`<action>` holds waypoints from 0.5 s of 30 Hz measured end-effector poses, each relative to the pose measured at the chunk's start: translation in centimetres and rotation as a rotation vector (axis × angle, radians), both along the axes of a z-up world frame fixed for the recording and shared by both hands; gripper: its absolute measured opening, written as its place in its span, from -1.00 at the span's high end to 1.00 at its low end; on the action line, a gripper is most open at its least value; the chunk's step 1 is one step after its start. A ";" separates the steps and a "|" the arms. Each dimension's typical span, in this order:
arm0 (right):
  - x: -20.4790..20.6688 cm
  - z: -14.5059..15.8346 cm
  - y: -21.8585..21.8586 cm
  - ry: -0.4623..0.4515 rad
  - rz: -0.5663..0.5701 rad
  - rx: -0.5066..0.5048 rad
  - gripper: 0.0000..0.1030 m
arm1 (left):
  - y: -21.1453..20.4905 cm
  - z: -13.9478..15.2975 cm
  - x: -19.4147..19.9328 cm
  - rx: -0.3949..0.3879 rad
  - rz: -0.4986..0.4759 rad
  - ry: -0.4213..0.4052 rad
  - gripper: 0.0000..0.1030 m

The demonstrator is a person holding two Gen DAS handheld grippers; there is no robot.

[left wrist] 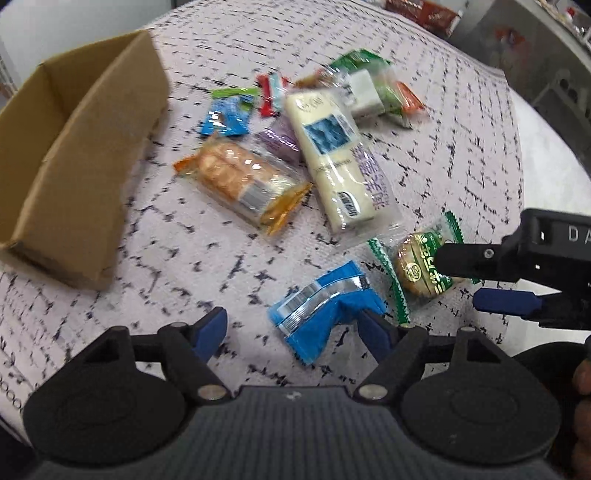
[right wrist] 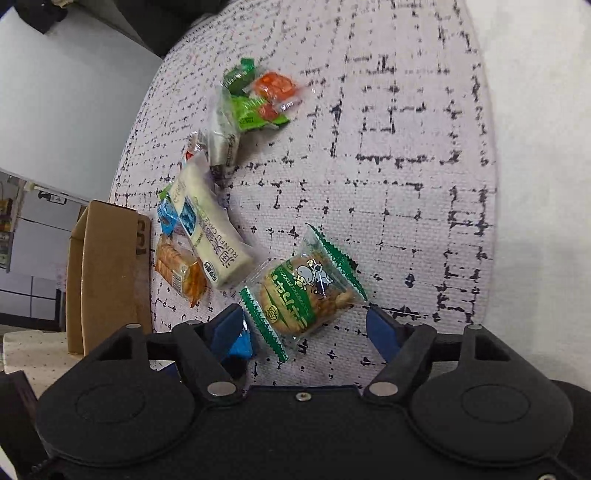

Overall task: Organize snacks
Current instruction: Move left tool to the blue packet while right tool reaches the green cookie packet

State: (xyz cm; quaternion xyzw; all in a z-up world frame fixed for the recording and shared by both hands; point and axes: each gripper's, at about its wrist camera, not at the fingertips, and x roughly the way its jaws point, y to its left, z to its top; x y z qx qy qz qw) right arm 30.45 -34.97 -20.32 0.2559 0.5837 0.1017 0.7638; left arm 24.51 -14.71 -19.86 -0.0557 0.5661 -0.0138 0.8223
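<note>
A pile of wrapped snacks lies on a grey patterned cloth. My left gripper [left wrist: 295,330] is open, its fingers either side of a blue packet [left wrist: 325,314] lying on the cloth. My right gripper [right wrist: 304,325] is open around a green-edged cracker packet [right wrist: 304,295], which still rests on the cloth; this gripper also shows in the left wrist view [left wrist: 458,282] at the cracker packet [left wrist: 421,266]. An open cardboard box [left wrist: 74,162] stands at the left; it shows in the right wrist view [right wrist: 107,273] too. A long white cake bar [left wrist: 332,155] and an orange biscuit pack [left wrist: 243,181] lie between.
Further back lie small blue candies [left wrist: 227,116], a red-white stick [left wrist: 271,92], a purple sweet [left wrist: 280,142], a green-white pack [left wrist: 364,86] and an orange sweet [left wrist: 410,98]. The cloth's right edge [right wrist: 491,184] meets a white surface. A brown box [left wrist: 421,13] sits far back.
</note>
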 end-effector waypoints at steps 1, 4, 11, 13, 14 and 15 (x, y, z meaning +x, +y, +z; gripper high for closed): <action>0.2 -0.3 -0.1 0.010 -0.002 0.009 -0.42 | -0.3 -0.3 0.3 0.007 -0.010 0.003 -0.52; 0.8 -0.9 -0.2 0.025 -0.003 0.035 -0.42 | -1.2 -1.4 1.0 0.043 -0.023 0.020 -0.52; 1.9 -1.8 -0.3 0.016 -0.008 0.061 -0.43 | -3.1 -1.5 1.7 0.062 -0.065 -0.020 -0.34; 1.9 -1.8 -0.4 0.013 -0.007 0.066 -0.43 | -3.3 -1.4 1.6 0.055 -0.068 -0.030 -0.15; 1.9 -1.8 -0.5 0.012 -0.008 0.068 -0.43 | -3.2 -1.3 1.5 0.043 -0.064 -0.035 0.00; 1.8 -1.8 -0.5 0.011 -0.006 0.068 -0.43 | -3.1 -1.1 1.4 0.030 -0.053 -0.040 0.03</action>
